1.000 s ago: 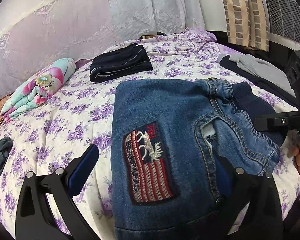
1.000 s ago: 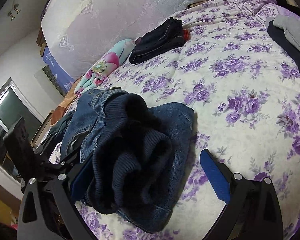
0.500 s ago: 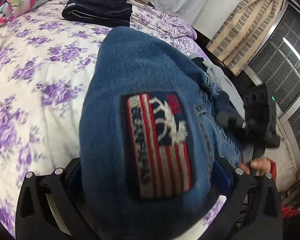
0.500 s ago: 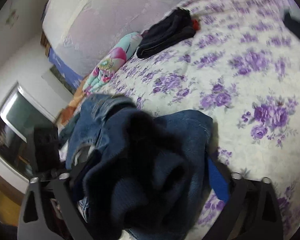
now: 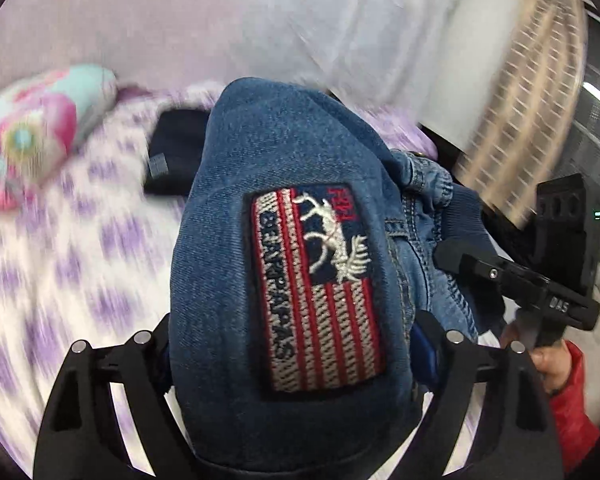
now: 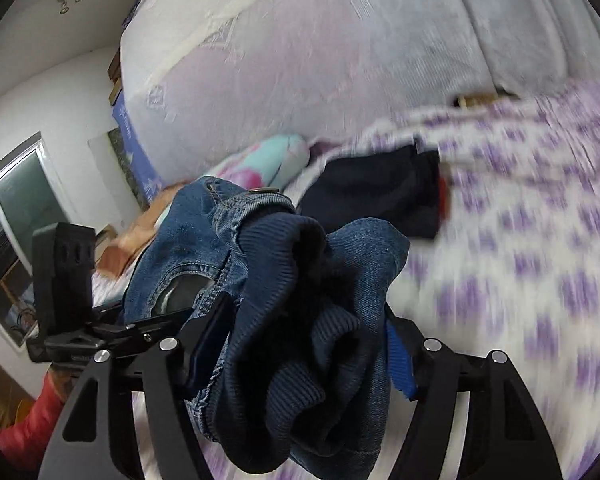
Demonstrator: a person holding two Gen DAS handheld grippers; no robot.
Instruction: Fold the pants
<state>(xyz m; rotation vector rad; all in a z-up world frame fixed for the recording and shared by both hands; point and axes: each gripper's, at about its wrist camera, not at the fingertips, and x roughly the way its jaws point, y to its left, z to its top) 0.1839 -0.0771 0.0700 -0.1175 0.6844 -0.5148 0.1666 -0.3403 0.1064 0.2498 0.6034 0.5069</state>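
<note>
Folded blue denim pants (image 5: 284,240) with a red-striped flag patch (image 5: 320,284) and a dark ribbed waistband (image 6: 300,344) are held up above the bed. My left gripper (image 5: 292,344) is shut on the patch end of the bundle, its pads hidden under the denim. My right gripper (image 6: 300,344) is shut on the waistband end; a blue pad (image 6: 398,356) shows at its right finger. The right gripper also shows in the left wrist view (image 5: 512,276), and the left gripper shows in the right wrist view (image 6: 112,328).
The bed has a white sheet with purple flowers (image 6: 540,280). A folded dark garment (image 6: 376,196) lies near the headboard. A floral pillow (image 5: 32,140) lies at the left. A padded headboard (image 6: 320,60) and a curtain (image 5: 520,100) stand behind.
Both grippers closed on the pants and lifted the bundle off the bed. The views have swung upward toward the headboard, blurring the bed.
</note>
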